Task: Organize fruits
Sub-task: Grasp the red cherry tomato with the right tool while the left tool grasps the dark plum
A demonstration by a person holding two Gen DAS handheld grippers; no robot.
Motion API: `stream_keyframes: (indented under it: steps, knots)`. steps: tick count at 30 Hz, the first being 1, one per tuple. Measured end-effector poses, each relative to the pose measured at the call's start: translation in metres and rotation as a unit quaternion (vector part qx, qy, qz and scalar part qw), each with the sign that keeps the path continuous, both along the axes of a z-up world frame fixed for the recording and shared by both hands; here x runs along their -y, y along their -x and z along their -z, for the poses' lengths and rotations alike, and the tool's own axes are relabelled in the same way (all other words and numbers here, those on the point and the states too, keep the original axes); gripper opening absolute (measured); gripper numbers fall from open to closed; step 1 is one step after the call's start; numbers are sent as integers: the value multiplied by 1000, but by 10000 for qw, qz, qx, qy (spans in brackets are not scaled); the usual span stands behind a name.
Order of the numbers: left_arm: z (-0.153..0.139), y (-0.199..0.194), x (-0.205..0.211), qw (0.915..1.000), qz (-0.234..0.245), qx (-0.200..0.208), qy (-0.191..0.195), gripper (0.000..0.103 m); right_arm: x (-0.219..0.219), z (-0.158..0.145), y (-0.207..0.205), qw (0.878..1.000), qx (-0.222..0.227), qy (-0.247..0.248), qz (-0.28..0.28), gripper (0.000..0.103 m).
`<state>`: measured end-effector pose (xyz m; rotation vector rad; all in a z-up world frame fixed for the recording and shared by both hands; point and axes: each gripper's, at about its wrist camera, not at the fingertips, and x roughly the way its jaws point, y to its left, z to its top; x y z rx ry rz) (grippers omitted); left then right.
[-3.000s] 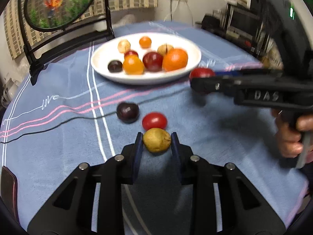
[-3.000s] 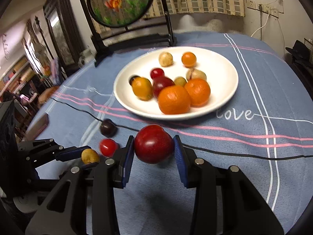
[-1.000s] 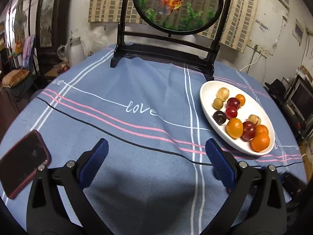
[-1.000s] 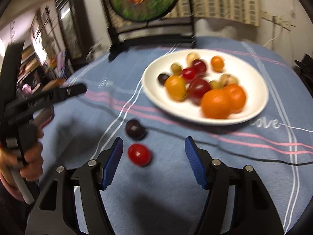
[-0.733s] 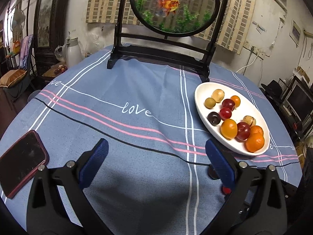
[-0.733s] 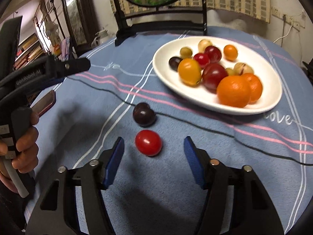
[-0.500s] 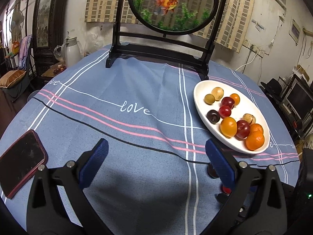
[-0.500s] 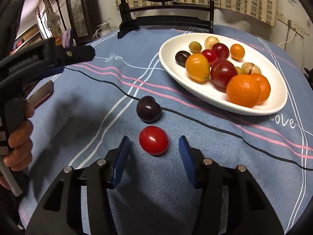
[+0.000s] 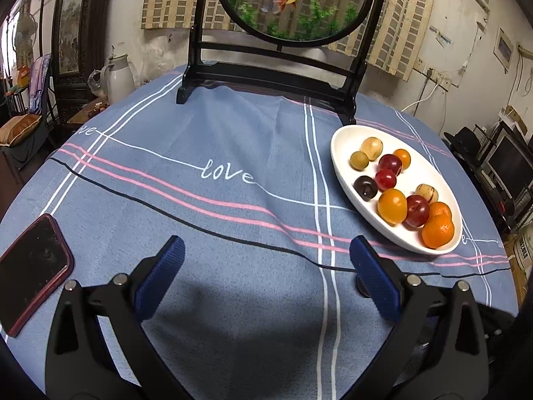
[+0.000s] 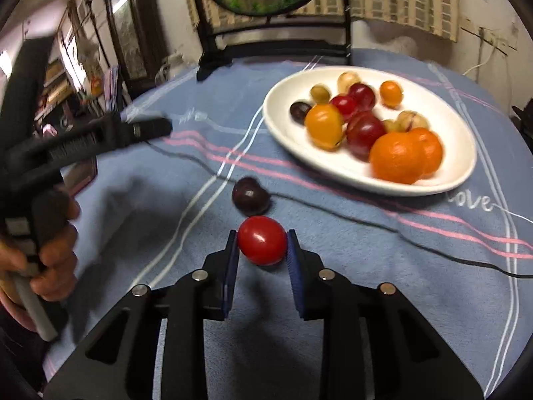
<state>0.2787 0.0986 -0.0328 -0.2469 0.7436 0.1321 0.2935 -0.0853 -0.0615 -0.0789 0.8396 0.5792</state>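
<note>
My right gripper (image 10: 262,243) is shut on a red cherry tomato (image 10: 262,240), low over the blue tablecloth. A dark plum (image 10: 250,196) lies on the cloth just beyond it. The white plate (image 10: 443,180) at the upper right holds several fruits: oranges, red plums, a yellow-orange fruit, small tan ones. My left gripper (image 9: 266,260) is open wide and empty above the cloth, with the plate (image 9: 339,166) to its right. The left gripper also shows in the right wrist view (image 10: 153,128), held by a hand at the left.
A phone in a red case (image 9: 30,266) lies at the table's left edge. A black stand with a round goldfish panel (image 9: 283,76) stands at the back. A black cable (image 10: 433,253) runs across the cloth below the plate. A white jug (image 9: 116,76) sits beyond the table.
My right gripper has moved forward and closed its jaws on the red cherry tomato. My left gripper has stayed open and drifted only slightly.
</note>
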Motion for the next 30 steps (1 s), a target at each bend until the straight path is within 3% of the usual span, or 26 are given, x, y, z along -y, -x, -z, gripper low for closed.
stream_keyframes:
  steps: [3,7,13,19,22,25,28,30]
  knots:
    - [2,0,4,9999,107,-35,37,101,18,-9,1,9995,116,-159,256,29]
    - [9,-3,25,9974,698,-158,-30,101,42,-13,-1,9975,-5,-469,533,29]
    - [14,4,70,9833,1701,-106,-634,101,60,-17,1,9952,-37,-621,757,29]
    - [25,0,91,9726,2090,-122,-1008,100,61,-16,1,9948,-54,-618,813,29]
    - [29,-8,95,9724,2090,-162,-1028,99,60,-16,1,9948,-56,-620,811,29]
    - [35,-14,97,9726,2079,-282,-1003,92,59,-15,1,9948,-52,-605,813,29]
    - [40,-20,99,9704,2186,-450,-924,68,59,-15,1,9948,-81,-602,818,29]
    - [43,-23,99,9705,2186,-526,-870,63,59,-16,2,9948,-86,-597,823,29]
